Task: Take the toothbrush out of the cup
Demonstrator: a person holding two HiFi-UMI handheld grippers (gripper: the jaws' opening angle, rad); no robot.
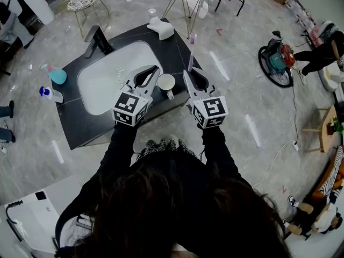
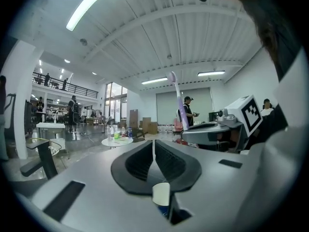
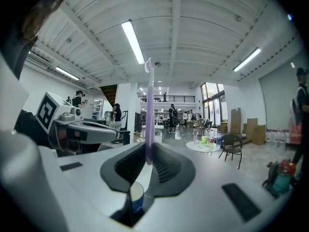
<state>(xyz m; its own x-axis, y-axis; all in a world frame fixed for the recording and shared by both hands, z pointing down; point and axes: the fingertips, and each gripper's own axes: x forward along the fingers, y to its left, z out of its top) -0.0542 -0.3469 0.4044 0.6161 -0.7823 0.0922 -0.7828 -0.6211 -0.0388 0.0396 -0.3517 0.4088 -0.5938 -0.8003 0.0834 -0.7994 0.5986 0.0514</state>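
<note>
The dark table (image 1: 75, 125) carries a white sink basin (image 1: 107, 82), a black tap (image 1: 97, 41) behind it, a white cloth (image 1: 161, 27) at the far corner, a teal cup (image 1: 57, 76) and a blue-capped bottle (image 1: 51, 93) on the left, and a white cup (image 1: 166, 83) by the right edge.

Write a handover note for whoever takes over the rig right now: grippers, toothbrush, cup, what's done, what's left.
Left gripper: shut, empty, just beside the cup.
Right gripper: shut on the toothbrush, which it holds upright, head up.
Cup: on the dark counter near its front edge, between the two grippers in the head view; it looks empty.
Done: the toothbrush is clear of the cup.
Left: probably only to set the toothbrush down.
</note>
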